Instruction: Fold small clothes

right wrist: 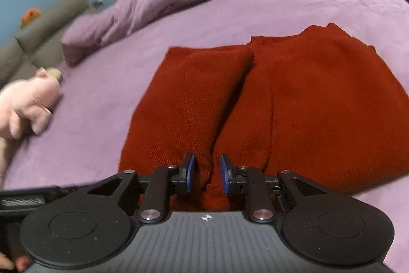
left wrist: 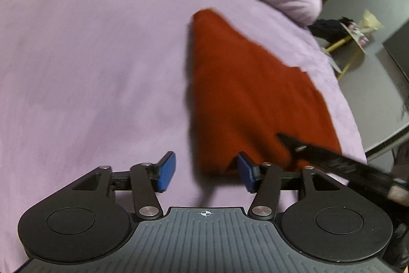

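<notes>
Fingers of the left gripper [left wrist: 204, 172] spread, released; right gripper [right wrist: 206, 173] loosely straddles the red knit garment [right wrist: 268, 104].

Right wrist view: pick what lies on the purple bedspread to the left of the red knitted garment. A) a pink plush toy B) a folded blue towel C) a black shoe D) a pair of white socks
A: a pink plush toy lies on the purple bedspread, apart from the left edge of the red knitted garment; no towel, socks or shoe show there.
</notes>
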Demonstrator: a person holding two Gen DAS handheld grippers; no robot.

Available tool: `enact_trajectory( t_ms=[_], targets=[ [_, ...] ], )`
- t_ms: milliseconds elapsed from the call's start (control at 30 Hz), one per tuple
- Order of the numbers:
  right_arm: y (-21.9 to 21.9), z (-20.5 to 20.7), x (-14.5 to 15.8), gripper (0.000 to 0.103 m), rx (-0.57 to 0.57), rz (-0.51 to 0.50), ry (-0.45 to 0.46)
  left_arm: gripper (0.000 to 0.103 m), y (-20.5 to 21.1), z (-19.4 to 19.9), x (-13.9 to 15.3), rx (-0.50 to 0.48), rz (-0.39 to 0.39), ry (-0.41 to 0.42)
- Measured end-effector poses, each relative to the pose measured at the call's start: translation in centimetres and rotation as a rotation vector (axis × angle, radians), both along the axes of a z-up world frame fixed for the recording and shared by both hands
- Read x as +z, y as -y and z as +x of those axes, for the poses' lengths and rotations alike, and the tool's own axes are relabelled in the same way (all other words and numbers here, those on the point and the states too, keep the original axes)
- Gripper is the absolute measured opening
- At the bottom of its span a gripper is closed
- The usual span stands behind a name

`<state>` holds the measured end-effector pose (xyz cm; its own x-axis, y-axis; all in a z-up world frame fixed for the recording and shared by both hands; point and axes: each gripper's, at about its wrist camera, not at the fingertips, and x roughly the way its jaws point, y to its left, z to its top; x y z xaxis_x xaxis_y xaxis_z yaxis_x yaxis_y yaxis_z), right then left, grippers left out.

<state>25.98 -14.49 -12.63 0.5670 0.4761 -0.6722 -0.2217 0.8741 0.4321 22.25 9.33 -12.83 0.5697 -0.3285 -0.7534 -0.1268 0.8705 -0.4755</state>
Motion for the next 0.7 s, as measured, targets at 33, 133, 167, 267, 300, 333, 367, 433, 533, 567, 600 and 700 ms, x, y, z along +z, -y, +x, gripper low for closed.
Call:
enact_trajectory(
  t_ms=[33, 133, 167, 267, 300, 333, 367, 433, 533, 567, 600, 700],
  targets=[
    [0.4, 0.2, 0.0, 0.024, -0.011, 0.037, -0.012, 0.069, -0.3, -0.1, -0.5, 0.013, -0.02, -0.021],
    [1.3, 1.0, 0.2, 0.033, -0.042, 0.11, -0.03, 0.07, -0.7, -0.6, -1.5, 0.02, -0.051, -0.043],
    [1.4, 1.2, 0.2, 0.037, -0.043, 0.127, -0.035, 0.071, -0.6, -0.6, -1.6, 0.014, -0.043, -0.036],
    [1.1, 2.3, 0.1, 0.044, -0.035, 0.191, -0.052, 0.079, -0.5, -1.0, -1.9, -0.009, -0.04, -0.018],
    [0.9, 2.6, -0.4, 0.046, -0.03, 0.195, -0.062, 0.084, -0.6, -1.2, -2.0, -0.011, -0.053, -0.013],
    [0.5, 3.1, -0.7, 0.046, -0.032, 0.188, -0.077, 0.087, -0.6, -1.3, -2.0, -0.011, -0.068, -0.012],
    [0.1, 3.5, -1.0, 0.046, -0.03, 0.181, -0.081, 0.088, -0.7, -1.4, -2.1, -0.008, -0.084, -0.011],
    [-0.4, 3.7, -1.1, 0.039, -0.023, 0.169, -0.064, 0.092, -0.9, -1.7, -2.3, -0.007, -0.107, -0.006],
    [-1.4, 3.4, -0.3, 0.013, -0.001, 0.101, 0.003, 0.095, -0.8, -2.2, -2.3, 0.002, -0.134, 0.009],
    [-1.5, 3.2, 0.0, 0.012, 0.005, 0.077, 0.02, 0.095, -0.7, -2.4, -2.3, 0.016, -0.138, 0.015],
    [-1.5, 3.1, 0.3, 0.011, 0.008, 0.056, 0.041, 0.095, -0.6, -2.7, -2.3, 0.029, -0.135, 0.021],
    [-0.9, 2.4, 1.3, 0.01, -0.009, 0.009, 0.089, 0.095, 0.0, -2.9, -2.0, 0.013, -0.092, 0.018]
  ],
)
